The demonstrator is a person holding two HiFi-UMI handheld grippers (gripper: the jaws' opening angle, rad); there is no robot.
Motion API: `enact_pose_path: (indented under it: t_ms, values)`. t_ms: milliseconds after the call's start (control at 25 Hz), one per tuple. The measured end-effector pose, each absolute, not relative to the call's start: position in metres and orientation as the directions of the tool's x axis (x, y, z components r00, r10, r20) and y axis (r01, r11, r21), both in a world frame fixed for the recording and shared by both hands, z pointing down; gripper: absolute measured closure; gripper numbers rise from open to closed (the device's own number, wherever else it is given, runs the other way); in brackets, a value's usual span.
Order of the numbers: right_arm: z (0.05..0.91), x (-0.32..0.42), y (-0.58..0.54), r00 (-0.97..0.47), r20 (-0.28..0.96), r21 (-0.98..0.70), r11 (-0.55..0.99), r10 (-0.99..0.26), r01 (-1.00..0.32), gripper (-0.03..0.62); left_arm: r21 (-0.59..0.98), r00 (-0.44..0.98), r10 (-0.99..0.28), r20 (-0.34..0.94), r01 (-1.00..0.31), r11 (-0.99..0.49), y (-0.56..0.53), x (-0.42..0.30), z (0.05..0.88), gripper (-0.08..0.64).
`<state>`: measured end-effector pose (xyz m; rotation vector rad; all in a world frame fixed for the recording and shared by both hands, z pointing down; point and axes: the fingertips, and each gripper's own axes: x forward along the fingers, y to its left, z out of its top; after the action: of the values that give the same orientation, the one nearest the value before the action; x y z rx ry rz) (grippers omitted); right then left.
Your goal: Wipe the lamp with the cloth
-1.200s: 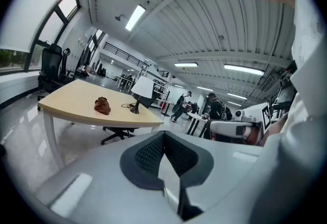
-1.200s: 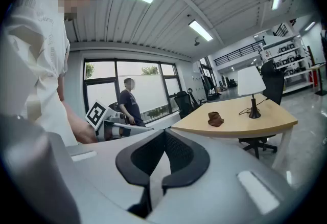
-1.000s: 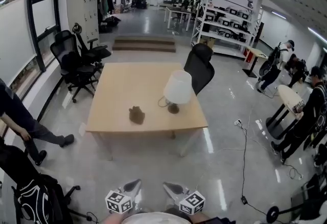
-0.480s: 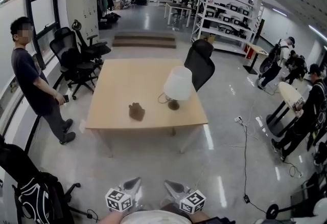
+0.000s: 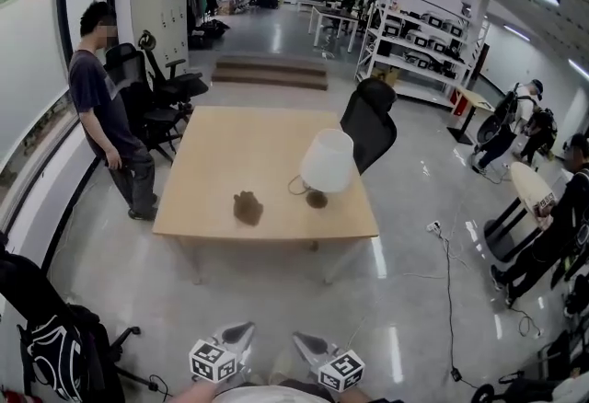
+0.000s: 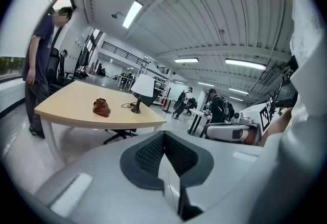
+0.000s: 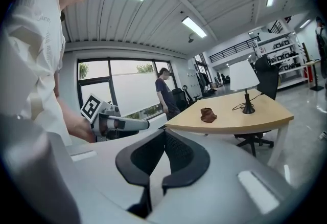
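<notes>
Holding both grippers low before my body, well short of the table (image 5: 212, 162): my left gripper (image 5: 241, 331) and right gripper (image 5: 309, 340) each have jaws pressed together on nothing. Their cubes (image 5: 213, 361) carry black-and-white square markers. The brown cloth (image 5: 247, 207) lies crumpled near the table's front edge; the white-shaded lamp (image 5: 327, 162) stands upright to its right, apart from it. Shiny grey floor (image 5: 276, 300) lies between me and the table. A person (image 5: 109, 116) stands at its left side, a black office chair (image 5: 371, 120) behind the lamp
</notes>
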<state>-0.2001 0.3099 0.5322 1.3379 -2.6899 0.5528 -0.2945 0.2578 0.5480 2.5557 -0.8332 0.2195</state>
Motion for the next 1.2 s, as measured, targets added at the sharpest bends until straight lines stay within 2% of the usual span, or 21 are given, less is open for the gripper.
enact_pose_path:
  t_ms: [280,800,1200]
  values:
    - [0.536,-0.213,0.264,-0.682,0.226,-0.286,0.622,-0.696,-0.729,0.58,0.348,0.774,-0.543,0.327,-0.633,-0.692,0.227,-0.292,0.553,0.558]
    - [0.533,-0.14,0.166,-0.686,0.174,-0.287,0.63,-0.706,-0.721,0.58,0.262,0.726,-0.604,0.329,-0.685,-0.68,0.125,-0.243,0.535,0.558]
    - [0.533,-0.072,0.148,-0.644,0.16,-0.32,0.578,-0.748,-0.751,0.58,0.233,0.697,-0.633,0.337,-0.713,-0.662,0.095,-0.21,0.525,0.558]
